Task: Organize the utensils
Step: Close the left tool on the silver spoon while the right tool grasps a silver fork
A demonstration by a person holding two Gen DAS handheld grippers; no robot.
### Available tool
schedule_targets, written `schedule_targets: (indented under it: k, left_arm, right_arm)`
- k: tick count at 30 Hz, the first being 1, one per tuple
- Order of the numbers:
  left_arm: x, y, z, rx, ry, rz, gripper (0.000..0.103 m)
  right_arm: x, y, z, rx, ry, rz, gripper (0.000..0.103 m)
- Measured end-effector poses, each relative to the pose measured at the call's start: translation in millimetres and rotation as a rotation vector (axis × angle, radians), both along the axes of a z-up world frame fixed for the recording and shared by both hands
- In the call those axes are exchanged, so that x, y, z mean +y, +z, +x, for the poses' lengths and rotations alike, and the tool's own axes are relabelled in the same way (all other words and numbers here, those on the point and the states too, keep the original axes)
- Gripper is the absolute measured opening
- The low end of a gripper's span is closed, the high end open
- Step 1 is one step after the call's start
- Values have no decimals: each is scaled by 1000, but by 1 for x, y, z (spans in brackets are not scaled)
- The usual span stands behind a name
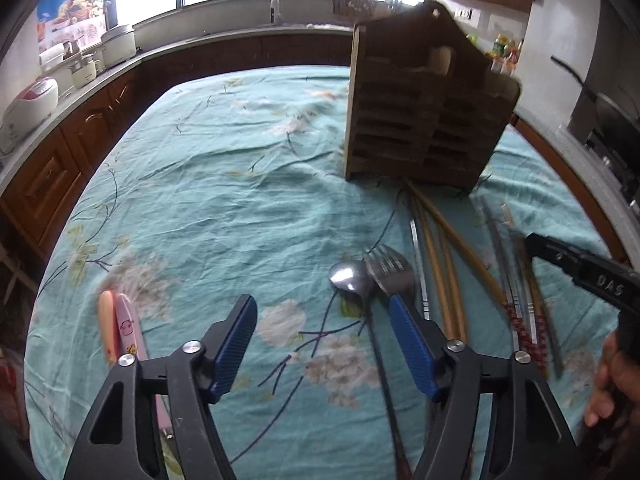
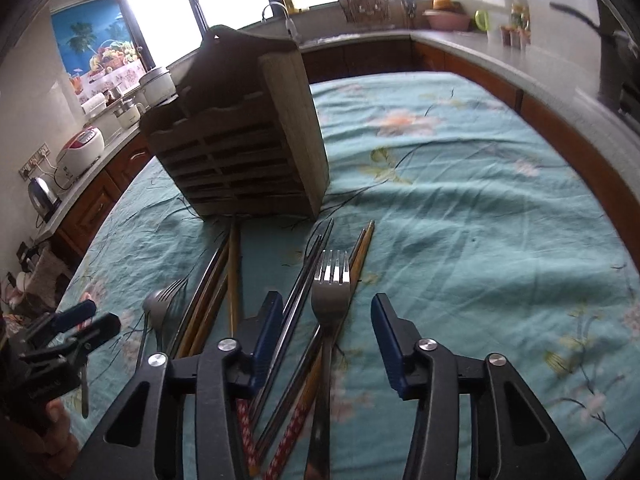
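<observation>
Left wrist: your left gripper (image 1: 324, 320) spreads ribbed blue fingers wide over wrinkled teal cloth, beside a shiny steel spoon (image 1: 350, 276).
Right wrist: your right gripper (image 2: 326, 316) gapes around a steel fork (image 2: 330, 292), below the slatted wooden holder (image 2: 240, 136).

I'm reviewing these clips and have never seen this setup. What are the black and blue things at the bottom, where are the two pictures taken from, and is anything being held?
They are hand-held tongs, one in each of a person's hands, each with a camera looking along its fingers. One picture looks from the left tongs, the other from the right tongs. Both are open and hold nothing. On the flowered tablecloth stand a wooden utensil holder, a spoon, forks, chopsticks and pink-handled pieces.
</observation>
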State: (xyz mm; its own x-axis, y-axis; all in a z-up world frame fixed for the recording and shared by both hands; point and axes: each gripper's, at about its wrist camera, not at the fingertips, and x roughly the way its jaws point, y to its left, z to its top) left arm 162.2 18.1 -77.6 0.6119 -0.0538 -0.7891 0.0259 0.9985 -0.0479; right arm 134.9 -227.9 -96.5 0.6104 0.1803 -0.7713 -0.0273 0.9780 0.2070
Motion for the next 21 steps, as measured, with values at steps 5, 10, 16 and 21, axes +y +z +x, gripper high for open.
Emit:
schedule_targets:
  k: [5, 10, 16, 21]
  left_arm:
    - [-4, -14, 16, 46, -17, -14, 51]
    - [-9, -25, 26, 74, -42, -19, 45]
    - [-14, -27, 36, 61, -50, 4, 21]
    - [-7, -26, 35, 66, -64, -45, 6]
  right_arm:
    - [-2, -5, 10, 20, 5, 1, 36]
    - [-2, -11, 18, 42, 13, 7, 28]
    - [0, -15, 27, 52, 22, -3, 24]
    - [-2, -15, 27, 52, 23, 8, 24]
